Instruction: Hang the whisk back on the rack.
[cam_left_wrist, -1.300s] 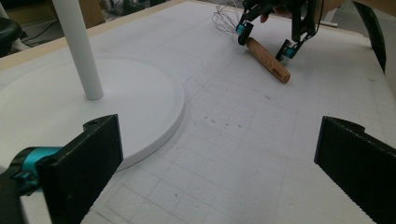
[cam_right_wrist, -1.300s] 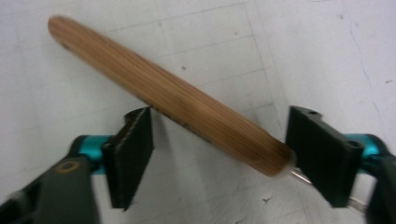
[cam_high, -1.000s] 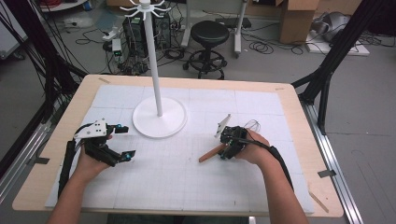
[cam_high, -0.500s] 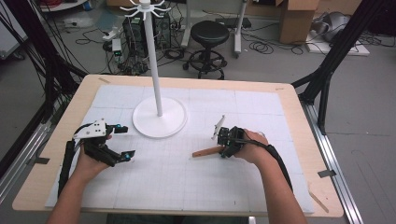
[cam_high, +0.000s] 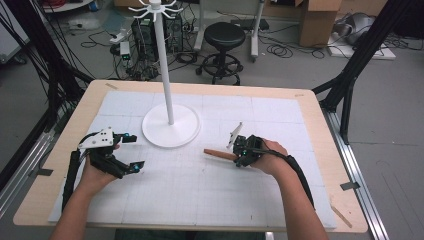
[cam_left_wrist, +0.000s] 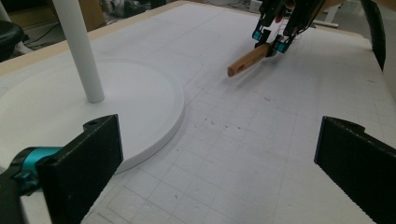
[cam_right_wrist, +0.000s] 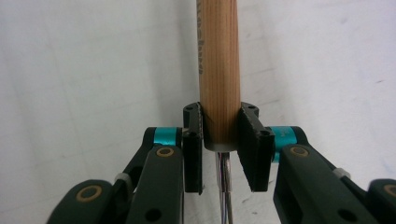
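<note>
My right gripper (cam_high: 241, 152) (cam_right_wrist: 222, 125) is shut on a wooden-handled utensil (cam_high: 219, 154) (cam_right_wrist: 218, 60) at the right middle of the white mat. The handle points left toward the stand. A metal shaft runs back from the handle between the jaws, and a thin metal part (cam_high: 234, 134) sticks up behind the gripper. In the left gripper view the handle (cam_left_wrist: 247, 60) hangs just above the mat under the right gripper (cam_left_wrist: 274, 36). My left gripper (cam_high: 134, 150) (cam_left_wrist: 215, 168) rests open at the left, holding nothing.
A white stand with a round base (cam_high: 171, 133) (cam_left_wrist: 70, 107) and a tall pole (cam_high: 164, 65) stands on the mat (cam_high: 200, 195) between the grippers, closer to the left one. A stool, cables and boxes lie on the floor beyond the table.
My right gripper has turned the utensil so that the handle swings from pointing down-left to pointing almost straight left. The left gripper has stayed put.
</note>
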